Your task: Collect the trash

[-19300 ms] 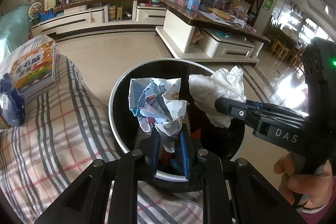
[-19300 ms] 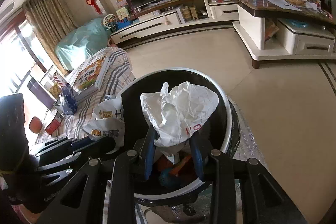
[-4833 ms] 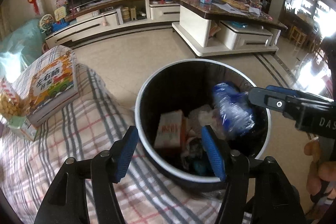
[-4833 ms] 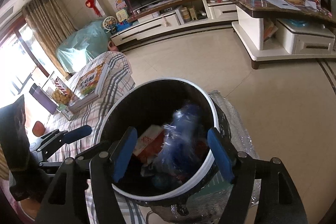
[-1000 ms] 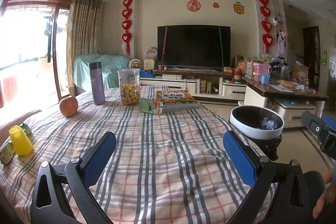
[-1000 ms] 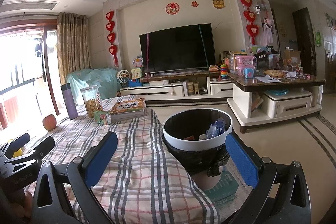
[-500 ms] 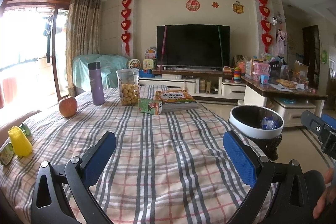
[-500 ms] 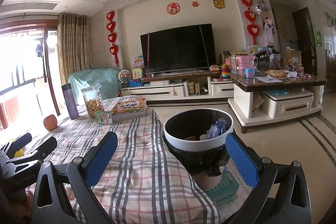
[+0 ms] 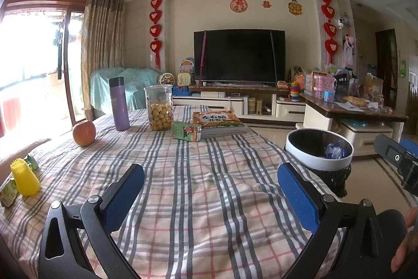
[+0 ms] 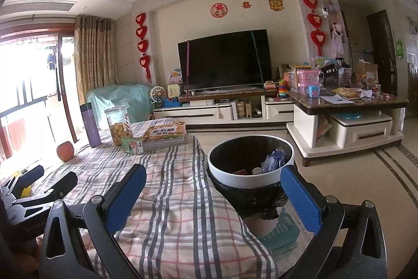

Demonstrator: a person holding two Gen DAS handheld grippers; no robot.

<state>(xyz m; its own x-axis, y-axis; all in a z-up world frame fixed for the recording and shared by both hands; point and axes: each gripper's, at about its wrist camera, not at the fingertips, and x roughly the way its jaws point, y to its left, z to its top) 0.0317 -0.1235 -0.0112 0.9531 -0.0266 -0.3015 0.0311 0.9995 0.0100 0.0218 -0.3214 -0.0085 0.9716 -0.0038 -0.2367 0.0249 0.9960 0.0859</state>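
The table (image 9: pixel 209 187), under its plaid cloth, fills the foreground of both wrist views, and the trash bin (image 10: pixel 250 174) stands on the floor just off its right-hand corner. That bin is the landmark. Inside it lie a crumpled blue plastic wrapper (image 10: pixel 273 158) and some paper scraps, so the collected trash sits there now.

On the table on the far-left side of the bin are a stack of books (image 9: pixel 219 122), a small green carton (image 9: pixel 186 131) just in front of them, a clear snack jar (image 9: pixel 158 107), a purple flask (image 9: pixel 118 103) and an apple (image 9: pixel 84 133). Farthest from the bin, at the table's left edge, stand a yellow cup (image 9: pixel 24 178) and small green wrappers (image 9: pixel 7 191) beside it.

The left tool (image 9: pixel 209 195) is spread wide with nothing between its blue pads; the right tool (image 10: pixel 213 196) is equally wide and empty, hovering over the table edge nearest the bin.

The job looks nearly finished, with the step in hand being a scan for leftovers. The green wrappers far from the bin are the likeliest remaining trash, though I cannot tell whether they are empty. To do it well, send the left tool, which is nearer to them, approach low and flat to the cloth, pinch the wrapper alone without bunching fabric or tipping the cup, then carry it over the bin's rim before letting go.
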